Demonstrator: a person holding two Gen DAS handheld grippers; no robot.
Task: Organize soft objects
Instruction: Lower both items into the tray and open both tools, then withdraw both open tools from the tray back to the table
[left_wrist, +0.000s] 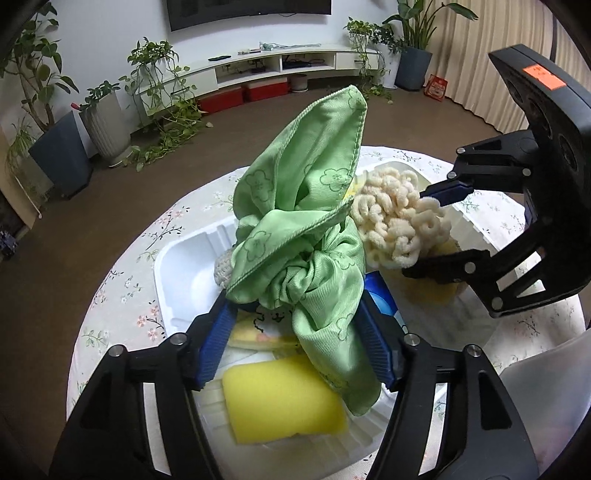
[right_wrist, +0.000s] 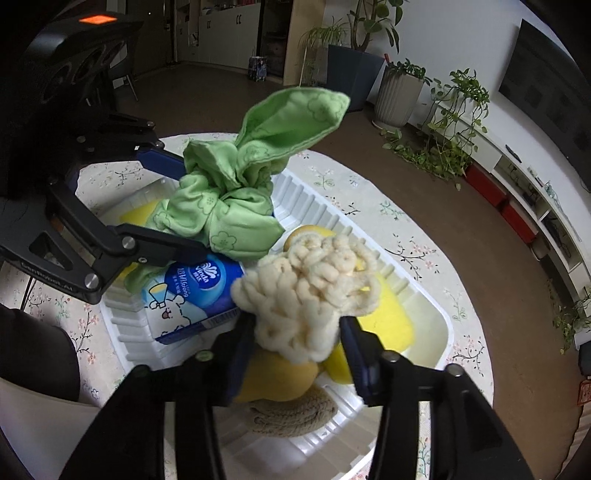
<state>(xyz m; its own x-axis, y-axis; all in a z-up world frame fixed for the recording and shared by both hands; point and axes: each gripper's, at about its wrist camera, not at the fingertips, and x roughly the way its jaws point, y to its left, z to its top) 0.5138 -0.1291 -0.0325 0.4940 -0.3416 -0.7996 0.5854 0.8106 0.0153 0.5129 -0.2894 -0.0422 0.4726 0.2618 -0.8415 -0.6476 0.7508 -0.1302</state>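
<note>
The right wrist view shows a blue tissue pack (right_wrist: 192, 295) and a coiled rope (right_wrist: 291, 415) at 6 o'clock in the white tray (right_wrist: 436, 317), while the left wrist view largely hides the pack behind the knotted green cloth (left_wrist: 314, 236) and alone shows a yellow sponge (left_wrist: 280, 398) at its 6 o'clock. The cloth rises between the left gripper (left_wrist: 295, 343), whose jaws are spread beside it, blocking the tray's middle on the floral table (left_wrist: 122, 280). The right gripper (right_wrist: 295, 354), angled downward, stands parted around the cream yarn bundle (right_wrist: 310, 295), its pads apparently clear.
</note>
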